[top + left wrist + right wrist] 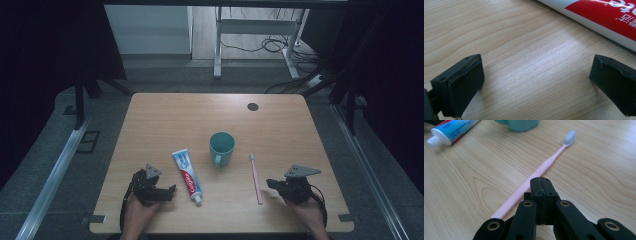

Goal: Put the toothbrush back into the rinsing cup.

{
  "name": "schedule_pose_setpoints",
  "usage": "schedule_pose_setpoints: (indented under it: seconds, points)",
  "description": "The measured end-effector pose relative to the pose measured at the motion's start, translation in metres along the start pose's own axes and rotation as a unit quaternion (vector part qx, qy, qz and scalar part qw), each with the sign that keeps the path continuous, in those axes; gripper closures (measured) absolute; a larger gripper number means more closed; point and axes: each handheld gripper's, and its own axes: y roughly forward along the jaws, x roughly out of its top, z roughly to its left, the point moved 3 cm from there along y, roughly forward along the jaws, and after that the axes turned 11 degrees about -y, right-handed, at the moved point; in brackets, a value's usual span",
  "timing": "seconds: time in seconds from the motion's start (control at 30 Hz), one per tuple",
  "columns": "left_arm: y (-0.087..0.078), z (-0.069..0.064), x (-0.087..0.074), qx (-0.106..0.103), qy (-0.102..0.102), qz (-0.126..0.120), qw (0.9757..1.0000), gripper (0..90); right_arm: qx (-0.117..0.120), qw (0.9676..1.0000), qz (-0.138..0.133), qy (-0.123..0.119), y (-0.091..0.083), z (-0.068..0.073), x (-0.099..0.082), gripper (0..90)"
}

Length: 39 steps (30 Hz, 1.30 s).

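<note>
On the wooden table (165, 120) a teal mug (221, 148) stands near the middle. Left of it lies a red, white and blue toothpaste tube (187, 176), cap toward me; to the right lies a pink toothbrush (256, 177), head away from me. My left gripper (169, 192) rests just left of the tube, open. In the left gripper view its jaws (536, 82) stand wide over bare wood, the tube (604, 17) beyond them. My right gripper (270, 184) sits right of the toothbrush handle. Its jaws (541, 183) are shut, pad on pad, in front of the toothbrush (544, 167).
A black round grommet (253, 106) sits near the table's far edge. Beyond the table stand white desk legs (218, 45) with cables on the floor. In the right gripper view the tube's cap end (451, 131) and the mug's base (524, 125) lie at the top.
</note>
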Motion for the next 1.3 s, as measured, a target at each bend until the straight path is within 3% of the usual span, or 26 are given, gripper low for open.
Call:
schedule_pose_setpoints:
  seconds: [0.4,0.83,1.3]
  points:
    - [0.000,0.000,0.000,0.000,-0.001,0.000,1.0000,0.0,0.024,0.9994,0.009,-0.024,0.018,0.017,0.012,89.2]
    - [0.000,0.000,0.000,0.000,-0.001,0.000,1.0000,0.0,0.038,0.9980,0.033,-0.040,0.034,0.030,0.010,88.9]
    - [0.000,0.000,0.000,0.000,-0.001,0.000,1.0000,0.0,0.025,0.9984,0.044,-0.023,0.030,0.019,-0.001,88.6]
